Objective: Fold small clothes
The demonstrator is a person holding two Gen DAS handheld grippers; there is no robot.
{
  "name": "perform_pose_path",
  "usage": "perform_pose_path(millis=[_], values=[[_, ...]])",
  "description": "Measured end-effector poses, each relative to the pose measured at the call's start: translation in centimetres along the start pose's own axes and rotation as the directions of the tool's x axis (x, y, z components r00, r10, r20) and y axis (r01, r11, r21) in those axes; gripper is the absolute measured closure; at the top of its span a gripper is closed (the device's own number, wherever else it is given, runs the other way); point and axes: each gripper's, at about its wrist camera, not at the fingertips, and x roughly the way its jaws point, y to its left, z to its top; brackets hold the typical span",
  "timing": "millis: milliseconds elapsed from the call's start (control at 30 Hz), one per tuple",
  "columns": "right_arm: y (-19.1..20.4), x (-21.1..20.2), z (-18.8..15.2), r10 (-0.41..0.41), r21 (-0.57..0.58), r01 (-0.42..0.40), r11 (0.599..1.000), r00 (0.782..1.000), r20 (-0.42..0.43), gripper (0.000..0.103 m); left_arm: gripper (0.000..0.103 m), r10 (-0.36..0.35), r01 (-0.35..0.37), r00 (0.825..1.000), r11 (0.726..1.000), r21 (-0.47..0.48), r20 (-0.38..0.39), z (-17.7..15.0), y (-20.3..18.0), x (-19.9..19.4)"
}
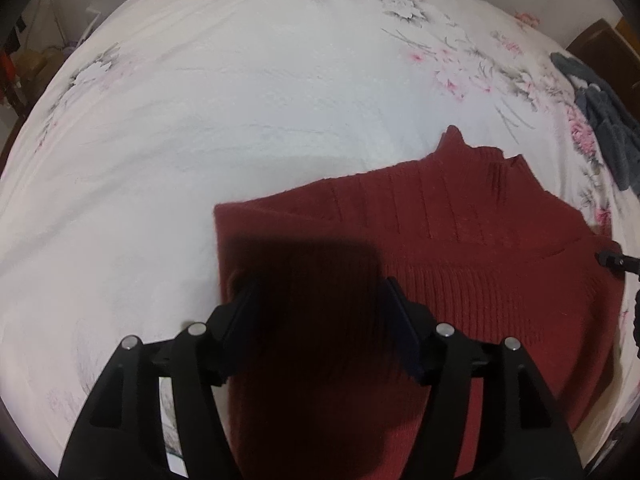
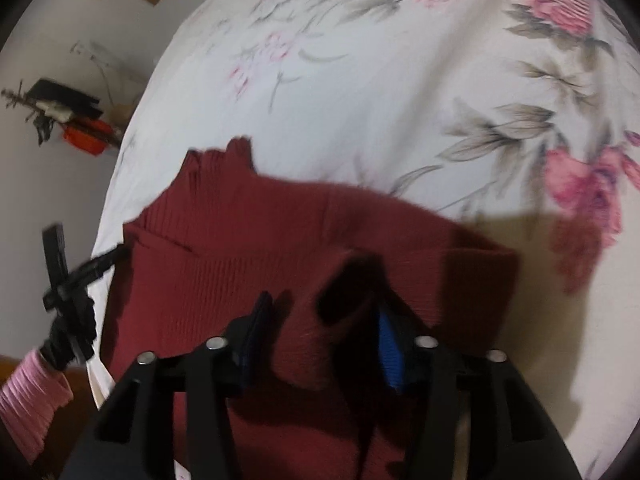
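One red sweater (image 1: 460,248), two grippers on the floral bedsheet (image 1: 240,100).
Left gripper (image 1: 316,292) and right gripper (image 2: 320,312) both spread wide; no readable labels.

Dark red ribbed sweater (image 1: 460,248) (partly folded, collar up) on floral bedsheet (image 1: 240,120)

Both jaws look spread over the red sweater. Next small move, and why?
Probably close the right gripper on the raised fold of the red sweater: the cloth bunches between its spread jaws, ungripped. The left gripper also sits open over the sweater's edge on the floral sheet.
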Motion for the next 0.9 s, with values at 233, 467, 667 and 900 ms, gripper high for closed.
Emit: perform_pose_path(millis=[233, 467, 667, 900], values=[[1.5, -1.4, -0.4, 0.021, -0.053, -0.017, 0.998, 0.998, 0.065, 0.093, 0.099, -0.045, 0.043, 0.997, 0.999, 0.030, 0.067, 0.3, -0.8, -1.4], [1.6, -7.0, 0.9, 0.083, -0.049, -0.073, 0.996, 0.970, 0.229, 0.094, 0.099, -0.071, 0.070, 0.958, 0.997, 0.013, 0.279, 2.2, -0.7, -6.7], [0.7, -6.6, 3.3, 0.043, 0.013, -0.048, 0.999, 0.966, 0.256, 0.094, 0.099, -0.023, 0.041, 0.962, 0.997, -0.061, 0.272, 5.3, 0.2, -5.4], [-0.9, -1.4, 3.0, -0.086, 0.042, 0.080, 0.996, 0.986, 0.141, 0.082, 0.092, 0.030, -0.020, 0.994, 0.995, -0.093, 0.105, 4.5, 0.9, 1.6]])
